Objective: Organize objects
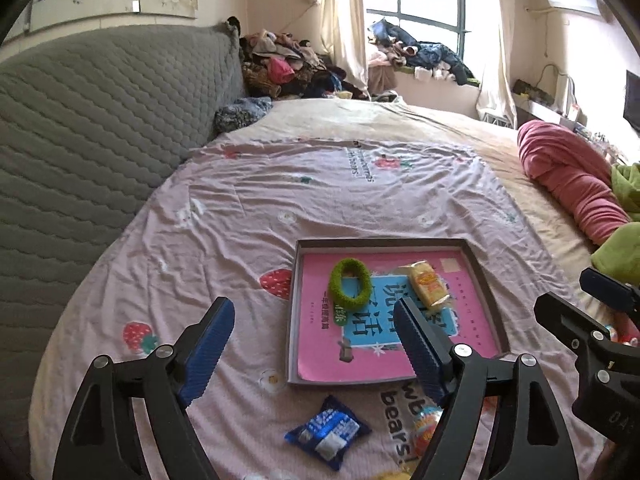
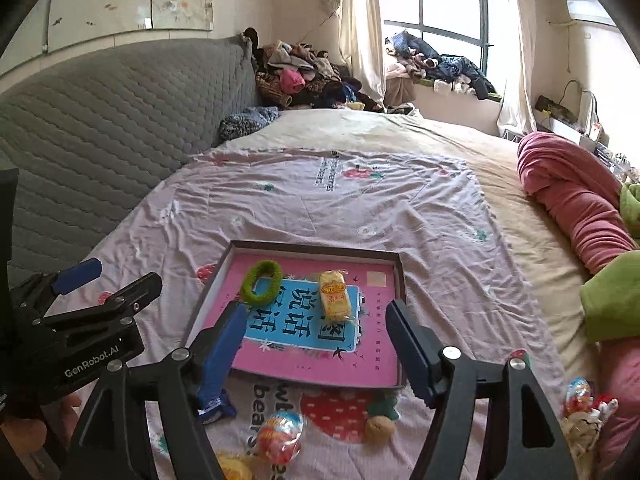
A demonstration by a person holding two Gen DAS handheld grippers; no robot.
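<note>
A shallow grey tray (image 1: 380,242) (image 2: 316,247) lies on the pink strawberry sheet with a pink book (image 1: 320,360) (image 2: 304,360) inside. On the book rest a green scrunchie (image 1: 335,280) (image 2: 247,284) and a yellow snack packet (image 1: 426,284) (image 2: 335,294). In front of the tray lie a blue packet (image 1: 328,432) (image 2: 216,404), a foil egg (image 1: 424,428) (image 2: 280,436) and a small brown plush (image 2: 378,426). My left gripper (image 1: 313,305) (image 2: 116,280) hangs open above the tray's left near side, holding nothing. My right gripper (image 2: 317,308) (image 1: 576,300) hovers open over the tray's near edge, also holding nothing.
A grey quilted headboard (image 1: 100,128) bounds the bed on the left. A rolled pink blanket (image 2: 576,200) and a green blanket (image 2: 612,296) lie at the right. A second foil egg (image 2: 578,394) and a white toy (image 2: 584,424) sit near the right edge. Clothes pile (image 1: 288,64) at the far end.
</note>
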